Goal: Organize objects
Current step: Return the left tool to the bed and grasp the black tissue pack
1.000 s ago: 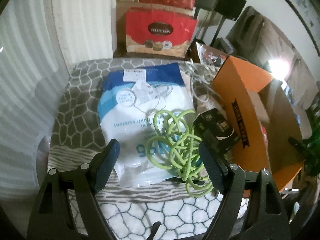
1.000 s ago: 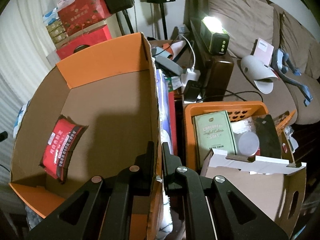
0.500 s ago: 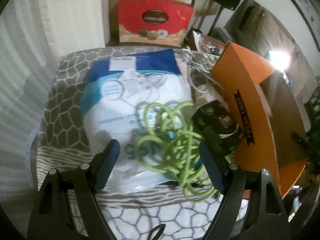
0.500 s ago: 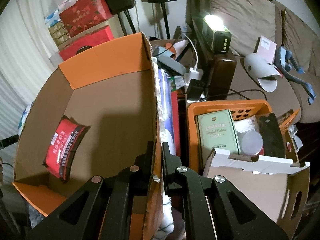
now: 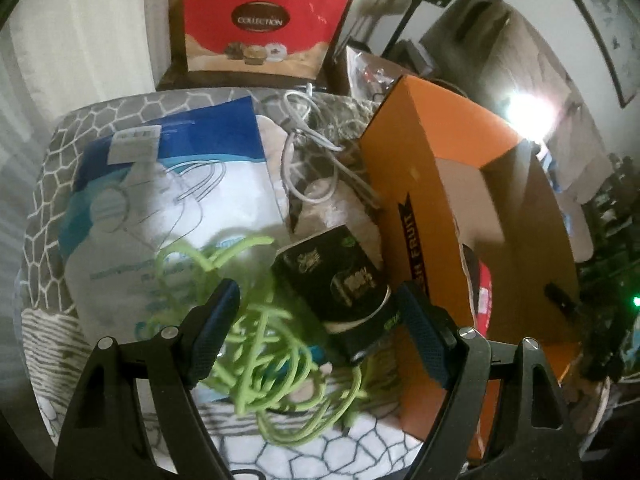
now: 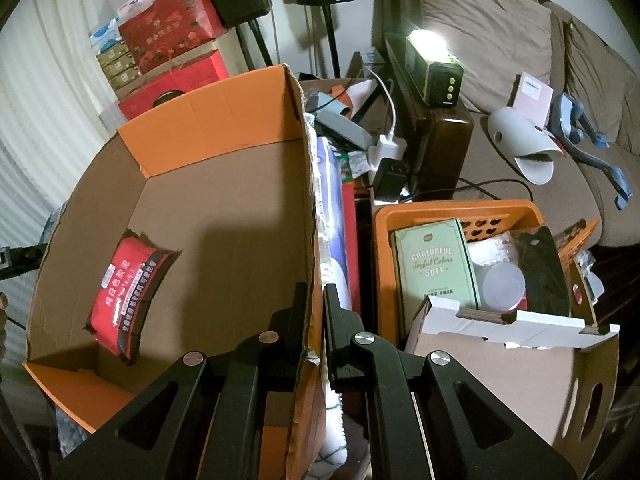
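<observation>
While one orange carton (image 6: 224,128) stands open, one red packet (image 6: 124,292) lies inside.

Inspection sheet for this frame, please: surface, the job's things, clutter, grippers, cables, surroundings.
Surface: grey and white patterned cloth, mostly covered.
Job's things: black carton and blue-white packet lie on the cloth; orange cardboard box holds one red packet.
Clutter: orange basket with a green tin and a round lid.
Grippers: left gripper open over the carton and cord; right gripper shut on the box wall.
Cables: tangled green cord; grey cable behind it.
Surroundings: sofa, lit lamp, stacked red boxes.
</observation>
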Available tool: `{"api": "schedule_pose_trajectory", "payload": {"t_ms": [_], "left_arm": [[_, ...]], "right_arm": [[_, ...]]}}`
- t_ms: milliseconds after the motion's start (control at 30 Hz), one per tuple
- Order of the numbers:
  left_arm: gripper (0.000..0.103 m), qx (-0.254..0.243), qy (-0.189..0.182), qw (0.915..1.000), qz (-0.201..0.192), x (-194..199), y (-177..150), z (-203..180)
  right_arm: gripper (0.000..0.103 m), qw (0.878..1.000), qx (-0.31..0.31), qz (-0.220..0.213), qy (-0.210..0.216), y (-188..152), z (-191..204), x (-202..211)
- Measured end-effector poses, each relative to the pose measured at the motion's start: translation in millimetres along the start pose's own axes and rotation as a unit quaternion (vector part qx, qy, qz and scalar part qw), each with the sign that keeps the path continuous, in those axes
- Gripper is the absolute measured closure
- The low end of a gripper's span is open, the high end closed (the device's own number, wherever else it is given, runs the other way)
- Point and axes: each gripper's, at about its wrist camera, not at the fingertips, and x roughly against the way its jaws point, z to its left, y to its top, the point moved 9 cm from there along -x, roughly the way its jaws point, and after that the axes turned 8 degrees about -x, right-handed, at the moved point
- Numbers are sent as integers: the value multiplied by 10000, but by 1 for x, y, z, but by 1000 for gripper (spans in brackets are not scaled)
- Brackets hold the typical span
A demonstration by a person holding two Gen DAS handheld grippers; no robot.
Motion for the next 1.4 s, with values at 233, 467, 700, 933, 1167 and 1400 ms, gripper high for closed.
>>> {"api": "schedule_pose_trajectory", "payload": {"t_ms": [233,467,700,933,1167,1400], "left_arm": [[24,83,4,9999,110,-14,3,-3],[24,102,185,9997,139,-23,3,-3],[26,163,224,9992,271,-35,4,-8],[40,418,-11,9990,142,-32,4,3],[46,599,-205,9980,-15,-24,3,10],[46,736,-413,9961,-257,-3,6,15]], "right_arm": [[97,10000,6,-2,-6,0,0,0],[97,10000,8,-1,-8,0,0,0],[97,10000,5,2,-10,0,0,0],[97,10000,5,3,-8,-1,0,1],[97,10000,2,1,-8,-1,-1,2],[97,10000,-3,5,-5,-1,0,2]]}}
